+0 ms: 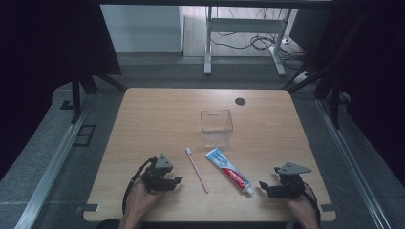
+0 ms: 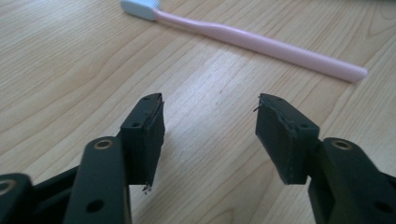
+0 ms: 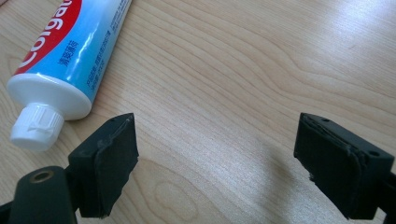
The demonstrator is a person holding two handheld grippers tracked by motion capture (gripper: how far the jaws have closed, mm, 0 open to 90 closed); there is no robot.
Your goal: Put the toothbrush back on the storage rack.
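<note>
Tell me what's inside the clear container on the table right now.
Nothing seems to be inside the clear container: the wood shows through its walls. The toothbrush and toothpaste tube lie on the table in front of it.

The high view is dim and soft, its left and right edges black, with the brightest patch on the far floor beyond the wooden table. In both gripper views the tabletop is bright, with pale glare across the grain. The near jaws are slightly blurred, casting soft shadows on the wood.
</note>
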